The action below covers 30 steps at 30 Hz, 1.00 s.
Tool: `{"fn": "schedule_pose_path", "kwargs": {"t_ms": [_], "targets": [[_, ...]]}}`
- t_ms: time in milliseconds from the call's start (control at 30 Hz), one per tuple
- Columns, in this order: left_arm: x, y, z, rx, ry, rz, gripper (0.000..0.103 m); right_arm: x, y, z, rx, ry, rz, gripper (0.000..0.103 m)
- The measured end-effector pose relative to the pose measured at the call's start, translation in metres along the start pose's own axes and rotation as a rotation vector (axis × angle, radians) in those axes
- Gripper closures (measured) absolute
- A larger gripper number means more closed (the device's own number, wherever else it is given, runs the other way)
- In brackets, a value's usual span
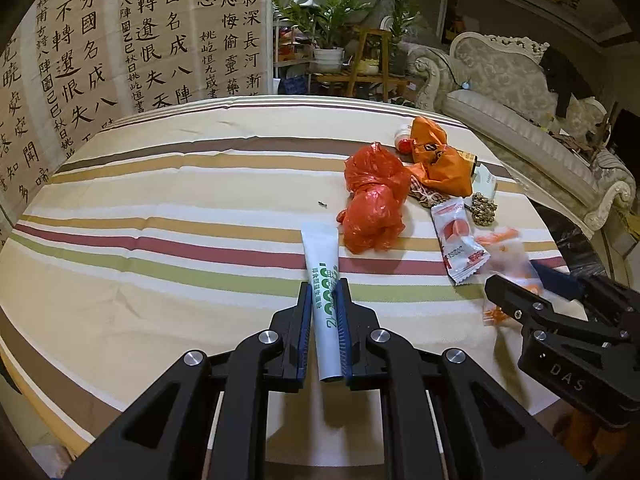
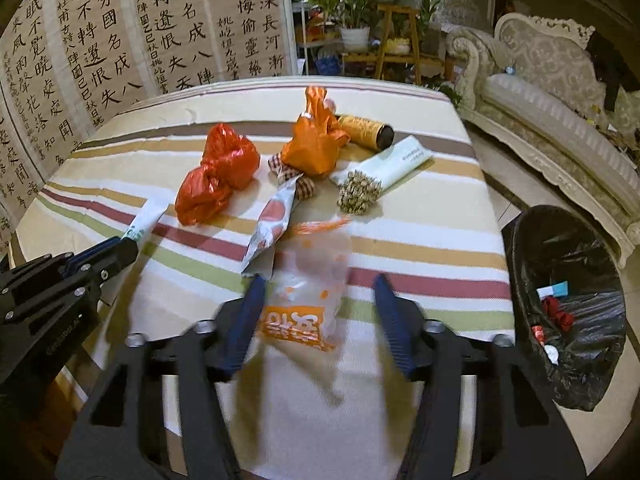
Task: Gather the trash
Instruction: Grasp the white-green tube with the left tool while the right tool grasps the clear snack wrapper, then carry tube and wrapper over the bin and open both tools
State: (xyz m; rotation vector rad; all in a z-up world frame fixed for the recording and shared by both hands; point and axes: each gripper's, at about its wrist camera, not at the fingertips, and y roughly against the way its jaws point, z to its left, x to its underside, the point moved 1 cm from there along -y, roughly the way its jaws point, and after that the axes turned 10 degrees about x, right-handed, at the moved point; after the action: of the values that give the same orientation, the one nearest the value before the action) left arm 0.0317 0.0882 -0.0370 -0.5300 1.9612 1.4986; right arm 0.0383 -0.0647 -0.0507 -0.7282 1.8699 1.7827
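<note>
Blue ribbed pads of the left gripper (image 1: pixel 323 300) are clamped flat on a white squeeze tube (image 1: pixel 322 276) with green print, gripped across its body so the crimped tail points forward over the table; the flat tube gives the pads two broad faces, which likely explains the crosswise hold.

Right gripper (image 2: pixel 320 292) stands with jaws apart, straddling a clear plastic bag (image 2: pixel 310 280) with orange print. Pads do not press on it. Film is thin, limp and crumpled; judged hard to pinch unless the pads close on a fold.

Remaining trash lies clustered toward the far right of the striped tablecloth (image 1: pixel 160 208):
- red crumpled plastic bag (image 1: pixel 374 196), glossy, knotted
- orange plastic bag (image 1: pixel 438 160), bunched upright
- white-and-red foil sachet (image 1: pixel 460 240), flat, serrated edge
- woven, seed-like clump (image 2: pixel 358 192), rough texture
- white flat pack (image 2: pixel 400 160)
- yellow cylinder with a dark end (image 2: pixel 366 130), lying on its side

Bin lined with a black bag (image 2: pixel 568 312) sits on the floor off the table's right edge, already holding scraps; close to the right gripper, presumably for short drops.
</note>
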Motion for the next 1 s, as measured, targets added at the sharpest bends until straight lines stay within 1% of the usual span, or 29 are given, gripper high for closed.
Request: {"fn": "schedule_pose_path", "kwargs": {"t_ms": [67,100,167,200,267,433,667,833,1000], "targets": [[0.001,-0.001,-0.001,0.002,0.000,0.001,0.090,0.002,0.000,0.000,-0.011,0.001,0.007,0.067],[0.001,-0.001,-0.001,0.003,0.001,0.002,0.090,0.003,0.001,0.000,-0.014,0.002,0.005,0.072],[0.001,-0.001,-0.003,0.004,0.001,0.002,0.090,0.005,0.003,-0.001,-0.028,-0.003,0.003,0.077],[0.001,-0.001,-0.005,0.004,0.001,0.001,0.090,0.005,0.004,-0.001,-0.031,-0.001,0.000,0.083],[0.002,-0.001,-0.008,0.008,-0.003,-0.003,0.090,0.007,0.006,0.000,-0.038,0.005,-0.007,0.087],[0.003,0.000,-0.017,0.024,-0.010,-0.007,0.090,0.010,0.014,-0.005,-0.043,0.000,-0.036,0.088],[0.001,0.008,-0.033,0.048,-0.032,-0.027,0.090,0.008,0.029,-0.025,-0.037,-0.036,-0.071,0.089],[-0.003,0.014,-0.050,0.076,-0.049,-0.052,0.090,0.006,0.037,-0.049,-0.004,-0.075,-0.101,0.089],[-0.009,0.011,-0.083,0.122,-0.093,-0.070,0.090,0.005,0.043,-0.087,0.072,-0.133,-0.133,0.089]]}}
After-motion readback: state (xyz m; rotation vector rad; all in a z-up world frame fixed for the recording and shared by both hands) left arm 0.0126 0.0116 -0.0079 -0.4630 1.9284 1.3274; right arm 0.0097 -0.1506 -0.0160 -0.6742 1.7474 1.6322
